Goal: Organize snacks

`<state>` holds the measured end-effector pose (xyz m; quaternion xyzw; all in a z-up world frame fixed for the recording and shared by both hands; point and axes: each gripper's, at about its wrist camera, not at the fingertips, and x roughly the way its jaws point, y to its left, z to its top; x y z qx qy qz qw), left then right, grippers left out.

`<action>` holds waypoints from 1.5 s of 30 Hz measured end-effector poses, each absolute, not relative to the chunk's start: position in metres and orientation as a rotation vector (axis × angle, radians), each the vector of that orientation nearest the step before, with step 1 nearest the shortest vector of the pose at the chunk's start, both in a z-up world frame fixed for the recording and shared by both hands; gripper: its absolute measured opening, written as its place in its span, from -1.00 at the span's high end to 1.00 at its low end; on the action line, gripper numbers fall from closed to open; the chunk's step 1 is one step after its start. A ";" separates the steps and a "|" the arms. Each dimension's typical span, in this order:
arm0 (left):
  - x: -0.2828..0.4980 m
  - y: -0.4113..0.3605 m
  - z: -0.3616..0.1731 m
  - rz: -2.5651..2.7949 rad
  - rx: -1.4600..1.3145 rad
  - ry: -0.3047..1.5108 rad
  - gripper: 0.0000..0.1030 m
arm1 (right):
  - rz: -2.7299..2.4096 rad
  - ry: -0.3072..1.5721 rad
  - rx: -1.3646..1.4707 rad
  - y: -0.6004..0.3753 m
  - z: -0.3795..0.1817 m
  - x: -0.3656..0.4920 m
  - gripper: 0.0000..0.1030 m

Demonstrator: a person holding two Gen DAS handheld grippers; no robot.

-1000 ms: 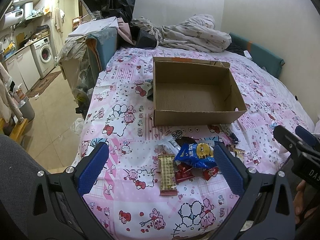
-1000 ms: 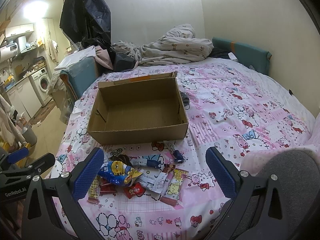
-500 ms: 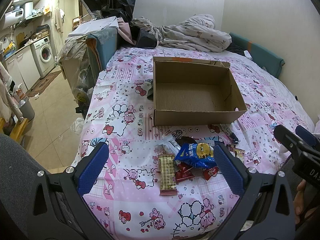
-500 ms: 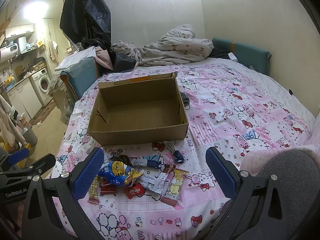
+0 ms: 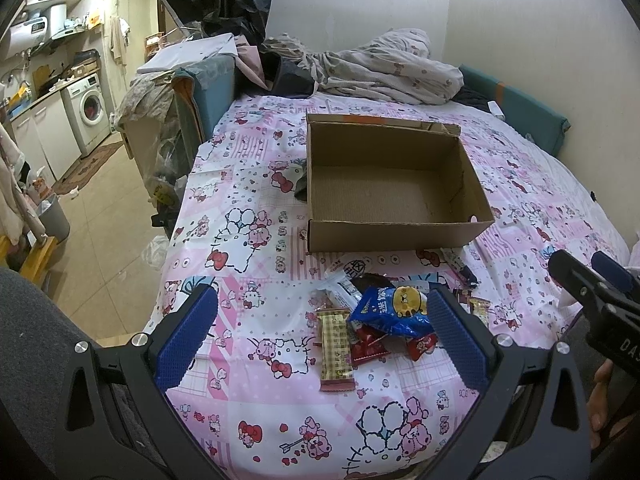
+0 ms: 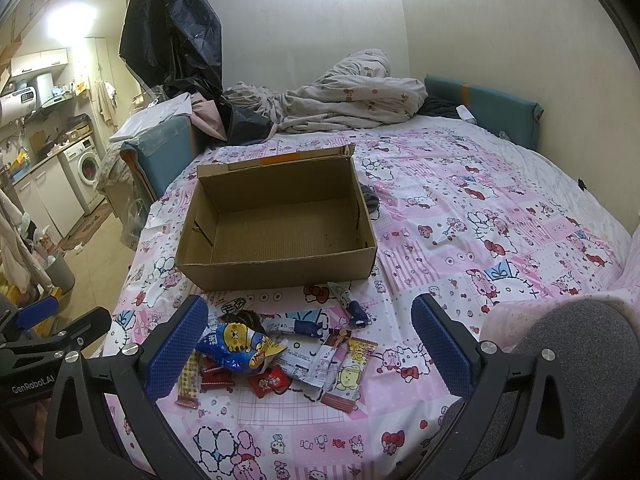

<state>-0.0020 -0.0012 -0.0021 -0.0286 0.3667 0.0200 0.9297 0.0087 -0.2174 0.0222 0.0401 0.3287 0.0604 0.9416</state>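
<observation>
While nothing lies in the cardboard box (image 6: 276, 232) yet, barely begun, by the look of it. Empty box floor, upright on the bedsheet (image 6: 500, 208). Whole pile of snacks (image 6: 280, 354) loose on the sheet just in front of the box: blue bag (image 6: 240, 346), red packets (image 6: 269, 380), tan bar (image 5: 336, 350). Left gripper (image 5: 318, 334) spread wide, holding nothing, above the pile. Right gripper (image 6: 308, 346) equally wide and empty. All sorting left to do.
</observation>
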 end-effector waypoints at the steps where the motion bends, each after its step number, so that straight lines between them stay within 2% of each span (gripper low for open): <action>1: -0.002 -0.001 -0.001 0.042 -0.059 0.752 -1.00 | 0.124 0.671 0.081 -0.217 0.022 0.009 -1.00; 31: -0.001 -0.003 -0.002 0.037 -0.056 0.755 -1.00 | 0.121 0.667 0.086 -0.217 0.025 0.008 -1.00; 37: 0.014 -0.004 0.017 -0.001 -0.042 0.794 -1.00 | 0.146 0.664 0.068 -0.216 0.043 0.025 -1.00; 41: 0.041 0.002 0.027 -0.009 -0.057 0.856 -1.00 | 0.169 0.735 0.121 -0.229 0.046 0.053 -1.00; 45: 0.079 0.017 0.013 0.030 -0.080 0.988 -1.00 | 0.199 0.891 0.185 -0.243 0.031 0.089 -1.00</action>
